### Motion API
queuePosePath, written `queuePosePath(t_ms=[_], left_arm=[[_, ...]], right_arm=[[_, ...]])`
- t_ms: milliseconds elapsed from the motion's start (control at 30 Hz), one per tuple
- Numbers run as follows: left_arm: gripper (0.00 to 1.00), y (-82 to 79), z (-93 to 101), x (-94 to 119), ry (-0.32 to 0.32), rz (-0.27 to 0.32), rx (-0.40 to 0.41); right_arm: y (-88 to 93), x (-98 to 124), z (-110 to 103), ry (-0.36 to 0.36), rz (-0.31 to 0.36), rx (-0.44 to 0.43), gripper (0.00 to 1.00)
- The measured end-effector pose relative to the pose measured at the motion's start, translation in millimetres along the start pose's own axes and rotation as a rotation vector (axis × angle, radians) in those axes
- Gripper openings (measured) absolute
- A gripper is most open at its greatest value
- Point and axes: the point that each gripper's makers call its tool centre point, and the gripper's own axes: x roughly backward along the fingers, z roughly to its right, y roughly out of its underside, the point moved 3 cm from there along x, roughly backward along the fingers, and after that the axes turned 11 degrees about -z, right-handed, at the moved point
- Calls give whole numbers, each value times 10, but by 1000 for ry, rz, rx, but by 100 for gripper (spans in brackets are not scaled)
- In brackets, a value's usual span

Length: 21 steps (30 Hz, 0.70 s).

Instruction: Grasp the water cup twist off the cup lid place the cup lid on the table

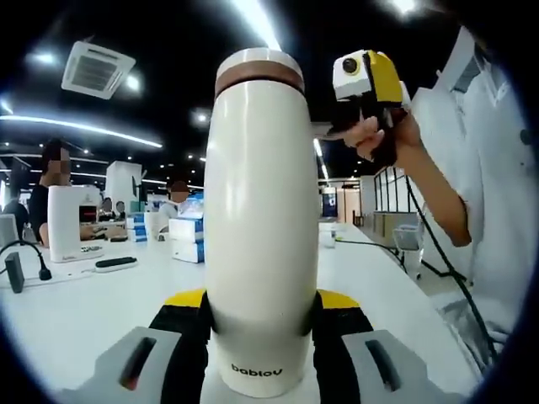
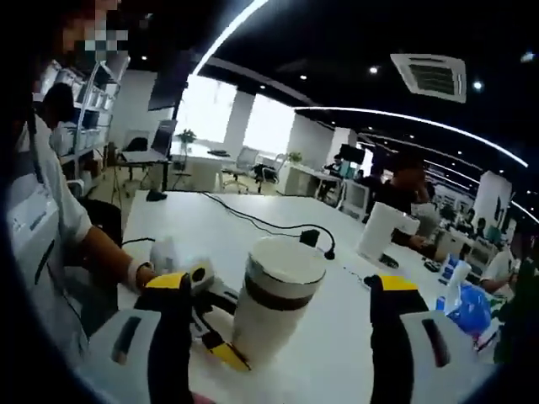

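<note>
The water cup point(image 1: 261, 227) stands upright in my left gripper point(image 1: 259, 332), long axis vertical, its brown-banded cup lid point(image 1: 258, 69) pointing up toward the ceiling and the printed base down between my jaws. The left jaws are closed against the lower body of the cup from both sides, holding it just above the white table point(image 1: 76, 311).

In the right gripper view I look down at the same cup point(image 2: 274, 307) from above and a little to one side, so it leans across the picture with the lid point(image 2: 286, 263) nearest me. My right gripper point(image 2: 278, 316) hangs over it with the jaws spread wide, one on either side of the cup and clear of it, gripping nothing.

In the left gripper view my right hand point(image 1: 383, 135) is raised beside the lid, wrapped round the gripper's handle, forearm sloping down to my white sleeve.
</note>
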Motion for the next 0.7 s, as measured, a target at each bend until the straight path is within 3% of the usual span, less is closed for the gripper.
queuePosePath(t_ms=[233,367,433,567,600,700], left_arm=[[49,0,-4,5,0,1,-7],[49,1,-6,6,0,0,-8],[49,0,-3,6,0,0,-9],[49,0,-6,6,1,0,-10],[49,0,-6,6,0,0,-11],[49,0,-5,6,0,1,-12]], right_arm=[[105,60,-253,-33,-29,-87,82],[23,121,-270,-10,71,-206,79],[-25,122,-284,5,119,-217,79],[-27,74,-236,84,176,-316,78],[-5,82,-160,169,199,-345,76],[57,79,-126,242,205,-382,74]])
